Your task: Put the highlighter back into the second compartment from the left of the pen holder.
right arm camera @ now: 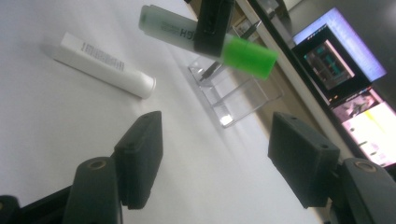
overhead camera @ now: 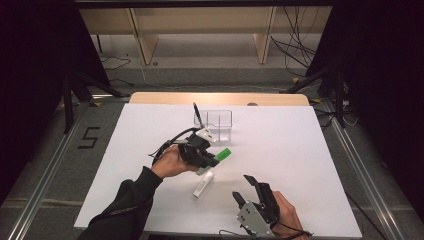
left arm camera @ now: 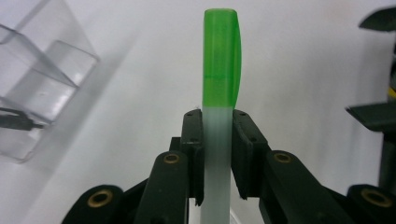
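Left gripper [left arm camera: 218, 154] clamps the highlighter [left arm camera: 219, 70]; right gripper [right arm camera: 215, 158] is released, empty. Keep it upright over the holder [overhead camera: 218, 121].

Your left gripper [overhead camera: 215, 159]: black body w/ a white part on top, black cables looping back over the hand. Your right gripper [overhead camera: 245, 189]: black too, w/ a grey three-cornered plate on top showing small dark holes, cable trailing off its rear. Fingers [left arm camera: 194, 154] are flat, black, rectangular blocks, small screws set in their faces. Linkage arms behind them are black w/ brass-coloured pivot bushings, one per arm. Left arm: dark long sleeve, down to the wrist. Right wrist: dark cuff at the frame edge.
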Demonstrator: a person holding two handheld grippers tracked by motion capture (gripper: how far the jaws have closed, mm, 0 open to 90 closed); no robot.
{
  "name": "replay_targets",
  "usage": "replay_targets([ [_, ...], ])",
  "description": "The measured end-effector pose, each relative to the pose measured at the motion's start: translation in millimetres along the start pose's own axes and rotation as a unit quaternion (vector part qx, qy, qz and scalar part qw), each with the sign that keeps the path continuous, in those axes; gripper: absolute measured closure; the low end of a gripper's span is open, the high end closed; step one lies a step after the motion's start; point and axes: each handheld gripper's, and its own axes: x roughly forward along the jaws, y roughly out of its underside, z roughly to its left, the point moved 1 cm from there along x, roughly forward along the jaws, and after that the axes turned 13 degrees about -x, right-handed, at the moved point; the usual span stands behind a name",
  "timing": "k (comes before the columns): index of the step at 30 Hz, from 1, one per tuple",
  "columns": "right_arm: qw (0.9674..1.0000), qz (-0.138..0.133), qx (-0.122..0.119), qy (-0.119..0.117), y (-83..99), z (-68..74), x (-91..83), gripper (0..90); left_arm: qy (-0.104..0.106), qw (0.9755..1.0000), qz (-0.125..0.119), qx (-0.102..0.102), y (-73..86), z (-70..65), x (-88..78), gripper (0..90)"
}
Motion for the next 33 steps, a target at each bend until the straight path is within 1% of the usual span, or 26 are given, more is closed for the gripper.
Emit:
replay_targets([
  [2,0.9997,-0.002,0.024,-0.007,2.2,-1.8,-0.5,34.7,-0.008,0.9997,-0.018,-0.016,-1.4,3.1,-1.7,76.6],
  [4,0.9984,-0.007,0.053,-0.017,4.7,-4.1,-1.1,33.7,-0.013,0.999,-0.033,-0.028,-3.2,5.6,-4.3,76.6],
  [5,0.9972,-0.006,0.072,-0.021,5.8,-5.4,-1.3,33.1,-0.016,0.9986,-0.041,-0.031,-4.2,6.8,-5.6,76.6],
  [6,0.995,-0.007,0.095,-0.03,6.9,-6.9,-1.4,32.1,-0.018,0.998,-0.049,-0.034,-5.4,7.7,-6.9,76.6],
  [7,0.992,-0.009,0.121,-0.037,8.0,-8.6,-1.3,30.9,-0.02,0.9973,-0.059,-0.039,-6.6,8.3,-8.1,76.6],
  [8,0.988,-0.01,0.148,-0.044,9.2,-10.6,-1.3,29.7,-0.023,0.9964,-0.07,-0.043,-7.8,9.0,-9.3,76.6],
  [9,0.9833,-0.012,0.173,-0.054,10.9,-13.0,-1.3,28.9,-0.023,0.9956,-0.078,-0.046,-9.2,10.1,-11.1,76.6],
  [10,0.9773,-0.016,0.202,-0.061,12.7,-15.2,-1.7,28.8,-0.024,0.9946,-0.088,-0.05,-10.6,11.4,-12.2,76.6],
  [12,0.9652,-0.028,0.249,-0.075,17.6,-20.6,-3.0,28.3,-0.028,0.9925,-0.104,-0.058,-13.1,13.4,-14.1,76.6],
  [14,0.951,-0.04,0.295,-0.085,22.1,-25.2,-3.9,28.0,-0.032,0.9903,-0.119,-0.065,-15.6,15.9,-15.7,76.6],
  [15,0.9446,-0.045,0.312,-0.091,24.4,-27.2,-4.6,27.7,-0.033,0.9889,-0.128,-0.069,-16.8,17.7,-16.5,76.6],
  [16,0.9391,-0.047,0.327,-0.094,26.6,-28.9,-5.2,27.4,-0.033,0.9881,-0.132,-0.072,-18.0,19.7,-17.7,76.6],
  [18,0.9294,-0.052,0.351,-0.102,30.5,-31.2,-6.5,26.8,-0.036,0.9859,-0.143,-0.079,-20.3,23.8,-19.3,76.6],
  [20,0.9229,-0.057,0.366,-0.104,34.3,-33.0,-7.3,26.4,-0.04,0.9844,-0.15,-0.082,-22.3,27.6,-20.8,76.6],
  [21,0.9204,-0.057,0.372,-0.105,35.8,-33.7,-7.9,26.2,-0.042,0.9833,-0.155,-0.085,-23.3,29.2,-21.5,76.6],
  [22,0.9187,-0.056,0.376,-0.106,37.2,-34.4,-8.8,25.9,-0.044,0.9819,-0.161,-0.089,-24.1,30.6,-22.0,76.6],
  [23,0.9166,-0.058,0.381,-0.105,38.5,-34.8,-9.0,25.8,-0.047,0.9802,-0.168,-0.094,-25.0,32.1,-22.6,76.6],
  [25,0.9148,-0.057,0.386,-0.105,40.6,-35.4,-9.8,25.4,-0.051,0.9769,-0.18,-0.103,-27.5,35.7,-23.3,76.6],
  [27,0.914,-0.056,0.388,-0.105,42.3,-35.5,-10.5,25.3,-0.054,0.9736,-0.191,-0.113,-30.7,39.4,-23.7,76.6],
  [28,0.9123,-0.058,0.391,-0.106,42.7,-35.4,-10.8,25.1,-0.054,0.972,-0.196,-0.118,-32.4,41.1,-23.7,76.6],
  [31,0.9093,-0.059,0.398,-0.107,43.5,-35.5,-12.3,23.9,-0.06,0.9689,-0.205,-0.125,-38.0,45.2,-22.4,76.6],
  [32,0.9077,-0.061,0.401,-0.108,44.0,-35.5,-12.8,23.5,-0.062,0.9683,-0.206,-0.127,-39.7,46.4,-22.0,76.6],
  [33,0.9063,-0.061,0.404,-0.108,44.5,-35.5,-13.3,23.1,-0.064,0.9672,-0.209,-0.129,-41.3,47.5,-21.3,76.6],
])
